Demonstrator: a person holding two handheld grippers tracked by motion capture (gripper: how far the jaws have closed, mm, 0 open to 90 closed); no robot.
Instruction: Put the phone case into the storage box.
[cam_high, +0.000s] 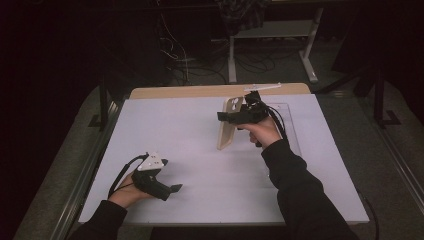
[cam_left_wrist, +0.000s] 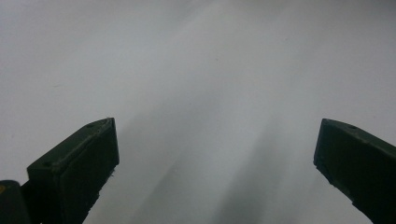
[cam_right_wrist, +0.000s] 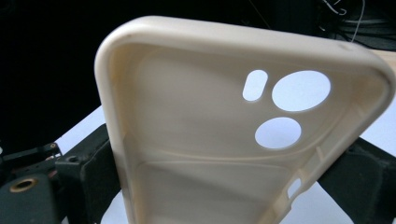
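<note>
A cream phone case (cam_high: 229, 124) stands on end on the white table (cam_high: 200, 150), right of centre. My right gripper (cam_high: 231, 118) is shut on its two long edges, with the hand behind it. In the right gripper view the case (cam_right_wrist: 196, 140) shows its hollow inner side and camera cut-outs, and a black jaw presses on each side. My left gripper (cam_high: 175, 189) rests low at the front left of the table, pointing right. Its jaws stand wide apart over bare white surface (cam_left_wrist: 205, 84), holding nothing.
A clear flat sheet (cam_high: 290, 130) lies on the table under the right hand. A wooden board edge (cam_high: 200, 91) runs along the table's far side with a small white strip (cam_high: 262, 87) on it. Desk legs and cables stand on the dark floor beyond.
</note>
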